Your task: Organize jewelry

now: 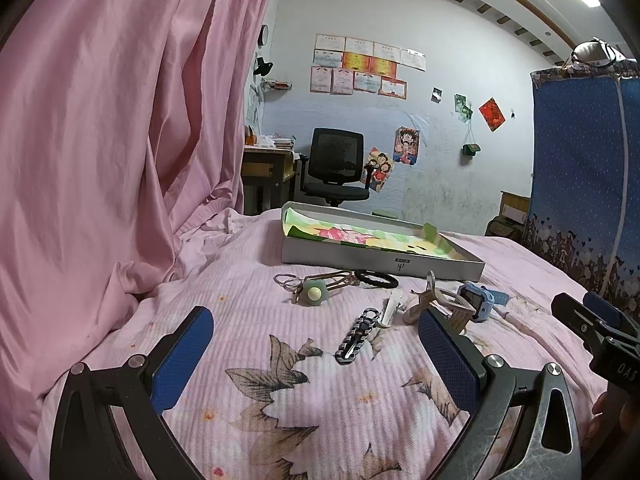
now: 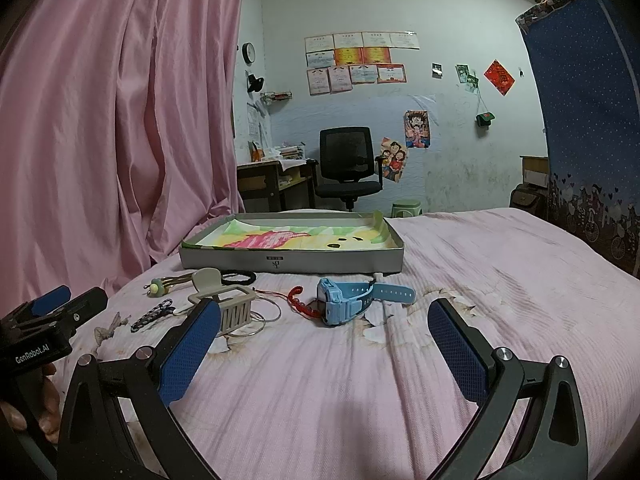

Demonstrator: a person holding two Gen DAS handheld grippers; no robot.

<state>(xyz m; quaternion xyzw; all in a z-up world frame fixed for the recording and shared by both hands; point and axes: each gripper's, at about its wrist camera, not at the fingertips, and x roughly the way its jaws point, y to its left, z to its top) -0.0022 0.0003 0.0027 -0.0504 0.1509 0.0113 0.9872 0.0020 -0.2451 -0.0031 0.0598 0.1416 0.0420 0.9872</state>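
While both grippers hang low over the pink bedspread (image 2: 500, 264), neither one grasps anything: the left gripper (image 1: 316, 344) has its blue pads spread wide with only bedding and a dark braided keychain (image 1: 357, 336) between them, and the right gripper (image 2: 324, 344) is likewise spread wide, its pads apart over bare cloth at the bottom of its own view.

Just past the middle of each frame sits a shallow grey box (image 2: 292, 261) lined with bright flowered paper, and no jewelry shows inside it. The pieces lie loose on the bedspread in front of the box. In the right wrist view, a blue watch (image 2: 344, 300) rests at centre, a red cord (image 2: 300, 300) just to its left, then thin wire bangles (image 2: 264, 320) under a beige hair claw (image 2: 230, 304). Further left come the braided keychain and a green flower clip (image 2: 154, 287), with a black hair tie (image 2: 240, 278) near the box wall.

In the left wrist view, the flower clip (image 1: 314, 294) lies centre frame beside some key rings (image 1: 285, 280), and the right gripper enters at the right edge.
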